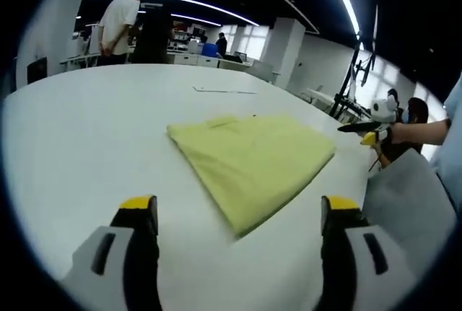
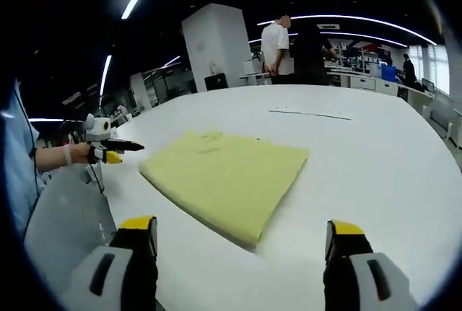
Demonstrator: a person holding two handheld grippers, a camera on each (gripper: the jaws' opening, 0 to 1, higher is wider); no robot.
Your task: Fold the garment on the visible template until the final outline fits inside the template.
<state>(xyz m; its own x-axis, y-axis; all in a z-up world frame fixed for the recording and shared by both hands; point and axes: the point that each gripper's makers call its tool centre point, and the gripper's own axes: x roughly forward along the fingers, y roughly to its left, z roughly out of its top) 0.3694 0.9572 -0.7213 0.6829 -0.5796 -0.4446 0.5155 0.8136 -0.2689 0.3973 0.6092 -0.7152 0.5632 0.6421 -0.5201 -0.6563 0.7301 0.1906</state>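
A yellow garment (image 1: 253, 159) lies folded into a flat rectangle on the white table (image 1: 94, 130), its near corner pointing at me. My left gripper (image 1: 238, 210) hangs open just short of that corner, with nothing between its yellow-tipped jaws. In the right gripper view the same garment (image 2: 227, 174) lies ahead of my right gripper (image 2: 240, 228), which is open and empty too. Each gripper shows small in the other's view, held by a hand beside the garment: the right gripper (image 1: 369, 132), the left gripper (image 2: 108, 149). A thin dark line (image 1: 224, 91) marks the table beyond the garment.
The table edge curves round near the person's pale sleeve and body (image 1: 404, 195). Beyond the far edge, people (image 1: 119, 26) stand at desks, and a white pillar (image 2: 216, 47) rises behind. A black stand (image 1: 354, 80) is off the right edge.
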